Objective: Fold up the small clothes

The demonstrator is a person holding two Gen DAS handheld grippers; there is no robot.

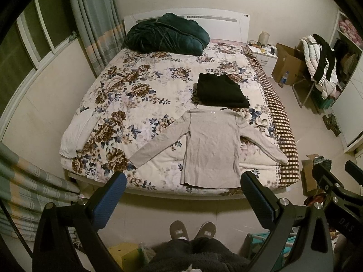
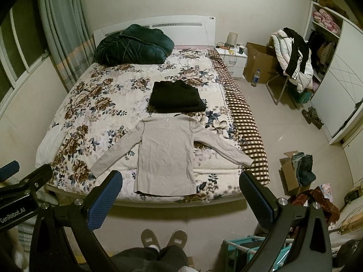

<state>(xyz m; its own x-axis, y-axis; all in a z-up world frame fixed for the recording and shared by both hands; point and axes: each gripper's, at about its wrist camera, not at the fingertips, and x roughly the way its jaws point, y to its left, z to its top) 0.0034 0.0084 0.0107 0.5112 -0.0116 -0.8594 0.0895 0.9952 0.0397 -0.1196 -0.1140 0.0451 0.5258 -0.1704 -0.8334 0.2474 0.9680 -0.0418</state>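
A beige long-sleeved top (image 1: 212,145) (image 2: 166,149) lies flat on the floral bed cover, sleeves spread out to both sides, hem toward the foot of the bed. Behind it sits a folded black garment (image 1: 221,91) (image 2: 177,97). My left gripper (image 1: 183,181) is open and empty, held high above the floor in front of the bed's foot. My right gripper (image 2: 181,181) is also open and empty, at about the same height; it shows at the right edge of the left wrist view (image 1: 338,174). Both are well short of the top.
The bed (image 1: 145,95) fills the room's middle, with a dark green duvet bundle (image 1: 166,34) at the headboard. Curtains (image 1: 34,195) hang at left. At right stand a nightstand (image 2: 232,56), cardboard boxes (image 2: 261,63), a chair piled with clothes (image 2: 292,56) and a wardrobe (image 2: 340,79). My slippered feet (image 2: 163,238) stand on the floor.
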